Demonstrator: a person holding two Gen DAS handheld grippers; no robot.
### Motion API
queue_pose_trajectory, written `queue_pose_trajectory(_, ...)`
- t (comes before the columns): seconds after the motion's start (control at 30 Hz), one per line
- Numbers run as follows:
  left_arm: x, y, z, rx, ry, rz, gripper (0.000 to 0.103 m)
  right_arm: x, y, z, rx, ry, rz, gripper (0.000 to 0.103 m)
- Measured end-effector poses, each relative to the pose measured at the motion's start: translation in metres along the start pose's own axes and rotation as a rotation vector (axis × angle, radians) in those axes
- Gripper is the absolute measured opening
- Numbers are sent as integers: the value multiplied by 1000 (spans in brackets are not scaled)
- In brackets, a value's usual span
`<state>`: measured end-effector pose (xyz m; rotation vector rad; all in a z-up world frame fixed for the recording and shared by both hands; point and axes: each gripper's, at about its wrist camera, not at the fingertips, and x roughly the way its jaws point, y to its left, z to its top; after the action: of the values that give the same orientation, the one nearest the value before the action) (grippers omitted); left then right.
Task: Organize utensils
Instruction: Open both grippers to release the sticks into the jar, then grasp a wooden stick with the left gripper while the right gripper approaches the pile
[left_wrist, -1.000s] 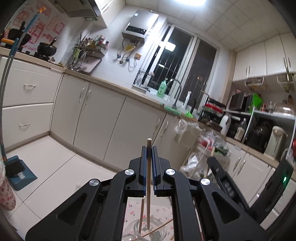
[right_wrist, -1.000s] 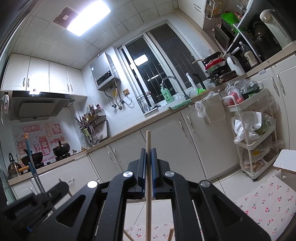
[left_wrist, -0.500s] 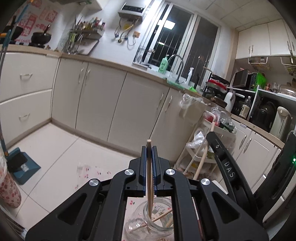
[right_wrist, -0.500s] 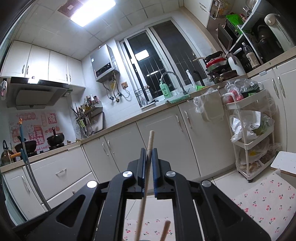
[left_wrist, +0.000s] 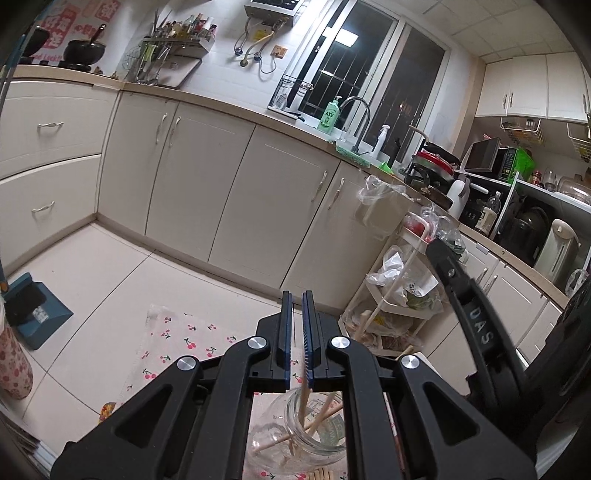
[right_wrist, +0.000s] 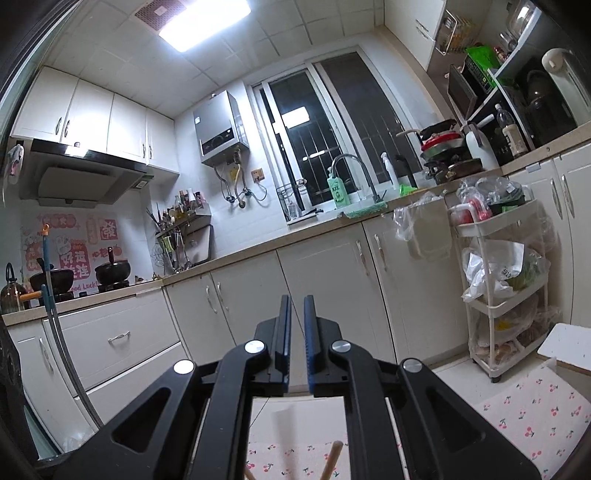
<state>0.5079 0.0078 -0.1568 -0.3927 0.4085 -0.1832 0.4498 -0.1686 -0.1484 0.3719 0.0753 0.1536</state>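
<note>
My left gripper (left_wrist: 297, 295) hangs over a glass jar (left_wrist: 295, 443) on a cherry-print cloth (left_wrist: 177, 339). Its jaws stand a thin slit apart with nothing showing in the slit. Below its right pad a wooden chopstick (left_wrist: 303, 402) slants down into the jar, where other chopsticks (left_wrist: 325, 415) lean. My right gripper (right_wrist: 297, 299) points level at the cabinets, its jaws also a thin slit apart and empty. A chopstick tip (right_wrist: 334, 454) shows under it, above the cloth (right_wrist: 532, 410).
The other tool's black frame (left_wrist: 476, 332) stands close on the right in the left wrist view. A white trolley (right_wrist: 498, 295) with bags stands by the cabinets. A blue dustpan (left_wrist: 37, 314) lies on the floor at left. Small wooden pieces (left_wrist: 321, 472) lie beside the jar.
The chopstick that stood up between the left jaws has slid down toward the jar as that gripper sank and tipped downward. The right chopstick tilted, then dropped out of its jaws.
</note>
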Motion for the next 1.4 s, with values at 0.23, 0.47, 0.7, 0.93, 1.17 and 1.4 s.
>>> queue_pose_trajectory(0.23, -12, 6, 3, -9, -1, 13, 6, -26, -9, -9, -4, 57, -6, 9)
queue_pose_trajectory(0.47, -45, 9, -7, -3, 28, 45, 34, -83, -37, -22, 2, 245, -73, 40)
queue_pose_trajectory(0.7, -59, -8, -74, 90, 280, 73, 53, -139, -88, -48, -10, 497, -242, 59)
queue_pose_trajectory(0.93, -29, -30, -149, 193, 521, 115, 53, -174, -111, -73, -4, 654, -298, 67)
queue_pose_trajectory(1.17, -3, -46, -166, 252, 569, 178, 53, -182, -114, -79, 40, 680, -275, 72)
queue_pose_trajectory(1.4, 18, -50, -168, 277, 599, 235, 53, -184, -119, -83, 71, 700, -268, 73)
